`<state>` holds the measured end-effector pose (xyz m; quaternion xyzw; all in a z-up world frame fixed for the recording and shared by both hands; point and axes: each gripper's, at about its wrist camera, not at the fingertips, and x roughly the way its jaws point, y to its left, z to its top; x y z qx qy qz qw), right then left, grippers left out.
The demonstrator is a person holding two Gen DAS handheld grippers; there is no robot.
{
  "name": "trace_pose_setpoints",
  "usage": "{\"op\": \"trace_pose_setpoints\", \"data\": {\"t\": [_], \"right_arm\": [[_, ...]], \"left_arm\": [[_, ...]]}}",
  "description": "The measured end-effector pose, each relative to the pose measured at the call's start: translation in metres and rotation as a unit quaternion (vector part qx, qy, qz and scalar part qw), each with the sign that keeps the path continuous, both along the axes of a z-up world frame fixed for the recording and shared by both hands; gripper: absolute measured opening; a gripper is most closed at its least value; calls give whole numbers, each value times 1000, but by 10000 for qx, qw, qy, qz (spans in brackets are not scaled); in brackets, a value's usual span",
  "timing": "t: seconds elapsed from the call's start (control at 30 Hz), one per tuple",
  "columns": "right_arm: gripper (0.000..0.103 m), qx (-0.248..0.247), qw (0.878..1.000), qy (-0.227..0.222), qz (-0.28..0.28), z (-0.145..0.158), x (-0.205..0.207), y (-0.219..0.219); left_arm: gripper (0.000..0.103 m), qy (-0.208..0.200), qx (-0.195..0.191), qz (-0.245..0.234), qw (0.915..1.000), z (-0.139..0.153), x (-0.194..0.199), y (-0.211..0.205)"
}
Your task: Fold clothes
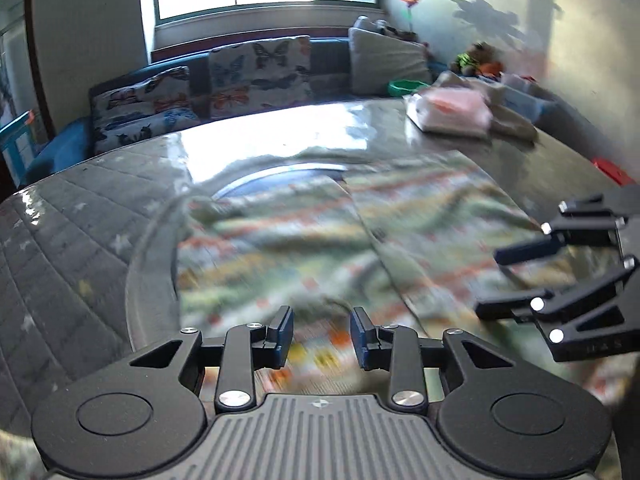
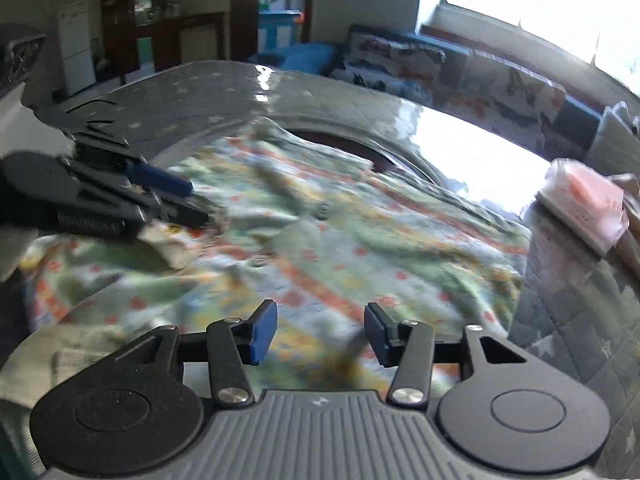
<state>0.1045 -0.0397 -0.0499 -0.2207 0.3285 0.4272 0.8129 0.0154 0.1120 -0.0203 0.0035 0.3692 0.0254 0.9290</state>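
A garment (image 1: 320, 232) printed in green, orange and white lies spread and rumpled on the glossy grey table (image 1: 100, 208). Motion blurs it in both views. My left gripper (image 1: 321, 336) hovers open over the garment's near part with nothing between its blue pads. The right gripper (image 1: 504, 280) comes in from the right edge, fingers apart above the cloth. In the right wrist view my right gripper (image 2: 321, 334) stands open over the garment (image 2: 340, 240). There the left gripper (image 2: 188, 200) sits low at the left, above a turned-up pale edge of the cloth.
A pink and white packet (image 1: 452, 112) (image 2: 584, 200) lies on the far right of the table, with beige cloth beside it. A round recessed ring (image 1: 280, 172) shows under the garment's far edge. A sofa with butterfly cushions (image 1: 260, 72) runs behind. A red object (image 1: 612, 170) sits at the right edge.
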Motion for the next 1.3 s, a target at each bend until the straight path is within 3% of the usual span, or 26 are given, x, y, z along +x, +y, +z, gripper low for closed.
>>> {"op": "trace_pose_setpoints", "data": {"t": [0.27,0.5,0.83,1.0,1.3], "right_arm": [[54,-81,9991,-226,360,0,-49,-12],[55,53,9998,-63,177,3,-68,-34],[56,528,9954,395,-694,5,-62,-85],[56,1106,9822,531,-1423,12,-39,-124],[56,1105,9669,276,-2284,-9,19,-159]], "left_arm": [[37,-132,-65,22,9999,-5,-38,-13],[44,-186,-181,54,9996,-7,-64,-16],[48,-175,-219,146,9995,-7,-73,-7],[49,-128,-157,130,9997,-7,-72,-8],[52,-86,-68,149,9998,-8,-70,-11]]}}
